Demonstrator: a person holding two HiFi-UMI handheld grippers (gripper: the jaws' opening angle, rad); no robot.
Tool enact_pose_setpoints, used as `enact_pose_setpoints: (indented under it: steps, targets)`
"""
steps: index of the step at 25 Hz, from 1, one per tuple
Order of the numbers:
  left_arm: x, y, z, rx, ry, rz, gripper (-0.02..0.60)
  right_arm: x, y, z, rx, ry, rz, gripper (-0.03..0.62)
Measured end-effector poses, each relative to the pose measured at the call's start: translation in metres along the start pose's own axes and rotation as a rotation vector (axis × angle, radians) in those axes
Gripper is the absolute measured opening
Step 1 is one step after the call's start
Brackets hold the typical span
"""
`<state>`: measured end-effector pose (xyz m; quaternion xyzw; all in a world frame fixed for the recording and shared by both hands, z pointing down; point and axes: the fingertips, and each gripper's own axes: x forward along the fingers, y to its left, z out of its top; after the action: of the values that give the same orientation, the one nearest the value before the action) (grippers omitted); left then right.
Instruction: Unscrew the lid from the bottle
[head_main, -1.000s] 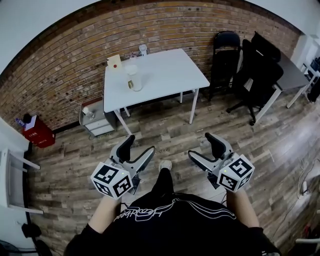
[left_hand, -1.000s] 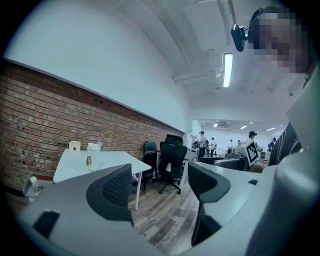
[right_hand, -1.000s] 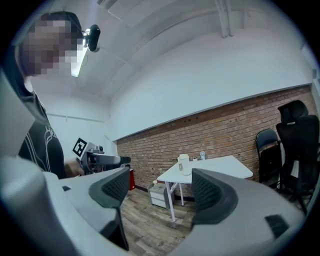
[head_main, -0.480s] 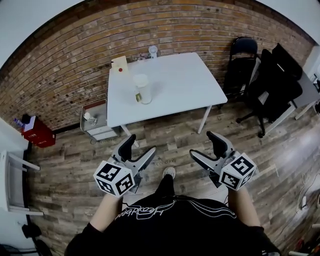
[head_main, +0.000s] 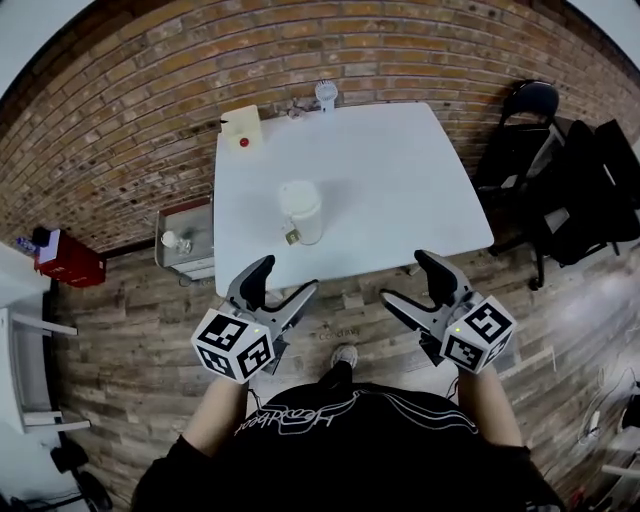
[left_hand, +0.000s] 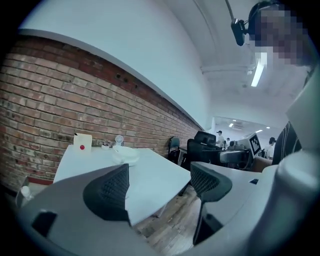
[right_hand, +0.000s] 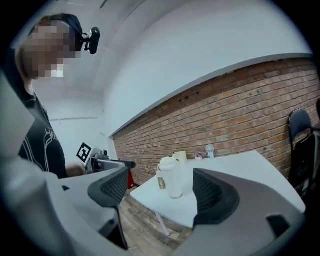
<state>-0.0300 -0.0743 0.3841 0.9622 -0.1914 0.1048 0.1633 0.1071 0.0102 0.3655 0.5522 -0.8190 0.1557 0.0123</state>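
Note:
A white bottle (head_main: 300, 212) with a white lid (head_main: 297, 195) and a small tag stands upright on the white table (head_main: 400, 190), near its front edge. Both grippers hang in front of that edge, short of the table. My left gripper (head_main: 285, 280) is empty and its jaws are opening; in the left gripper view (left_hand: 160, 185) only the bottle's top (left_hand: 126, 156) shows past one jaw. My right gripper (head_main: 408, 280) is open and empty; in the right gripper view (right_hand: 160, 190) the bottle (right_hand: 171, 177) stands ahead between the jaws, well out of reach.
A card with a red dot (head_main: 243, 127) and a small round white object (head_main: 326, 95) stand at the table's far edge by the brick wall. A low drawer unit (head_main: 185, 240) sits left of the table. Black chairs (head_main: 570, 190) stand to the right, a red box (head_main: 65, 258) far left.
The person has walked up to the table. Table and bottle have come much nearer and now sit just ahead of both grippers. Both grippers keep their spacing.

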Motion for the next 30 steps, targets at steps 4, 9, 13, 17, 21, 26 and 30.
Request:
enact_pose_setpoints:
  steps: [4, 9, 13, 17, 21, 26, 30]
  targets:
    - [0.023, 0.039, 0.001, -0.010, 0.017, 0.026, 0.383, 0.041, -0.018, 0.006, 0.009, 0.012, 0.046, 0.393]
    - [0.050, 0.070, -0.014, 0.047, 0.064, 0.042, 0.397, 0.065, -0.032, 0.009, 0.012, 0.031, 0.043, 0.393]
    - [0.073, 0.089, -0.033, 0.073, 0.104, 0.043, 0.400, 0.062, -0.039, 0.004, 0.028, 0.054, 0.022, 0.393]
    - [0.092, 0.108, -0.047, 0.098, 0.120, 0.073, 0.400, 0.057, -0.047, -0.002, 0.035, 0.076, 0.004, 0.393]
    - [0.111, 0.116, -0.055, 0.132, 0.133, 0.082, 0.400, 0.062, -0.058, -0.005, 0.049, 0.084, 0.012, 0.393]
    - [0.126, 0.124, -0.057, 0.125, 0.103, 0.085, 0.400, 0.078, -0.060, -0.005, 0.036, 0.091, 0.051, 0.391]
    - [0.133, 0.125, -0.052, 0.108, 0.065, 0.056, 0.399, 0.089, -0.060, -0.001, 0.031, 0.096, 0.083, 0.387]
